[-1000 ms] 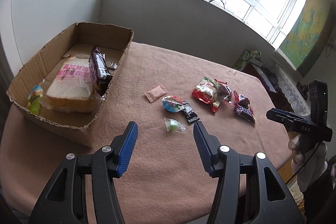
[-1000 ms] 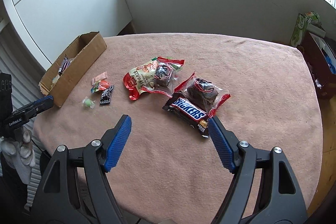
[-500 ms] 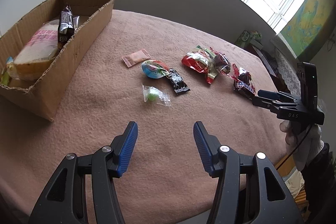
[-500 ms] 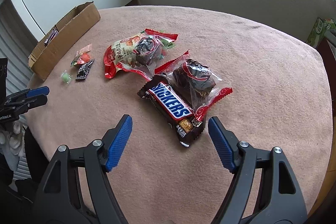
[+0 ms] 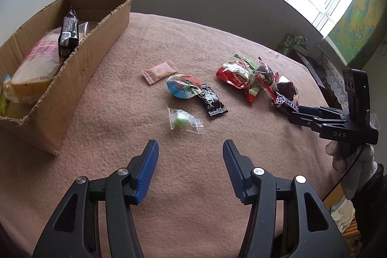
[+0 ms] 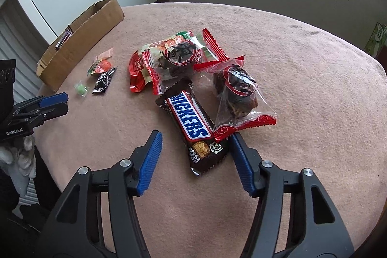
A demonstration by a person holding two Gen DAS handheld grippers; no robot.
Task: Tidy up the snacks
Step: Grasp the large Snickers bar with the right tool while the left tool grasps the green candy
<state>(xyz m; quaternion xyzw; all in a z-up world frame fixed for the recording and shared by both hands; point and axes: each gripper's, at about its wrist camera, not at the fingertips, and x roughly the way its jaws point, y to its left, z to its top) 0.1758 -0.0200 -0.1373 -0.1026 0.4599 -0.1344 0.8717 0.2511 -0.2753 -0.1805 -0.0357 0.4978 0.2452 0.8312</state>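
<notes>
Glossy-wrapped Snickers bar [image 6: 191, 122], likely stiff and slippery: right gripper [image 6: 193, 142] jaws, just narrowing, straddle its near end unpressed; left gripper [image 5: 189, 154] half-open, empty.

- The cardboard box [image 5: 79, 79] is cut off at the left picture edge.
- The bread pack [image 5: 33, 64] is half hidden behind the box wall.
- Small print on the Snickers bar [image 6: 191, 122] stays unreadable.
</notes>
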